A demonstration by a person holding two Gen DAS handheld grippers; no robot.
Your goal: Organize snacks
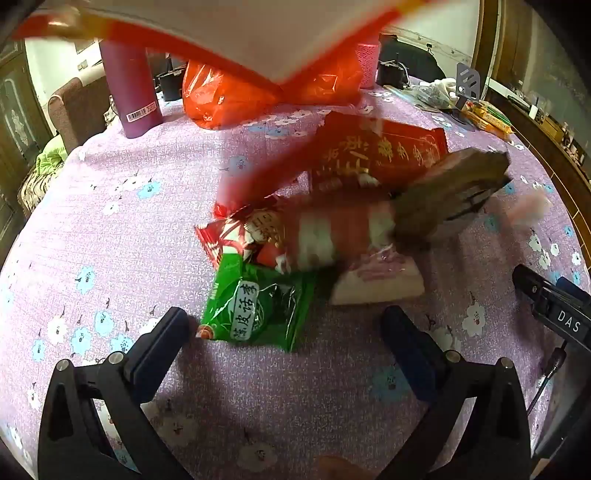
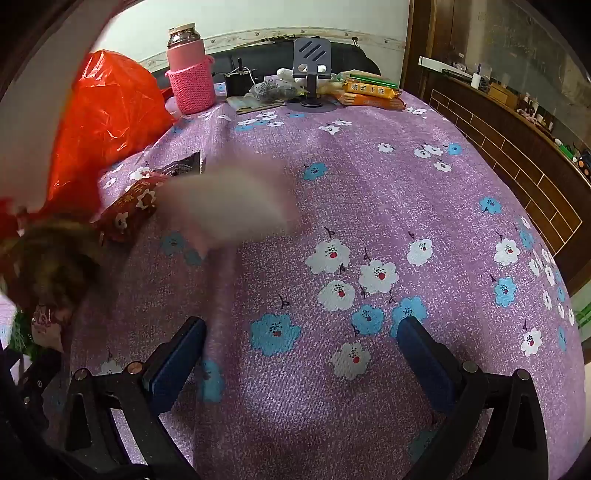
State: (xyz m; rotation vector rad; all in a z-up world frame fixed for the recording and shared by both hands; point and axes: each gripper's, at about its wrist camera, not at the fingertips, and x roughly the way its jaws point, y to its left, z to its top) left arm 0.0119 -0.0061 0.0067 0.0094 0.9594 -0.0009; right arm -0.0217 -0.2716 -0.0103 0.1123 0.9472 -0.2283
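Note:
Snack packets are tumbling onto the purple flowered tablecloth (image 1: 110,229), several blurred by motion. A green packet (image 1: 258,306) lies just ahead of my left gripper (image 1: 284,328), which is open and empty. Behind it are a red-and-white packet (image 1: 247,232), a large red packet with gold writing (image 1: 380,151), a brown packet (image 1: 454,192) and a pale pink packet (image 1: 376,280). A white box with red edges (image 1: 236,33) hangs tilted above them. My right gripper (image 2: 301,339) is open and empty over bare cloth; a blurred pale packet (image 2: 229,206) falls ahead of it.
A red plastic bag (image 1: 236,96) and a purple bottle (image 1: 129,81) stand at the back. A pink knit-covered flask (image 2: 188,70), a grey phone stand (image 2: 312,70) and orange biscuit packs (image 2: 373,92) sit at the far edge. A wooden cabinet (image 2: 517,122) runs along the right.

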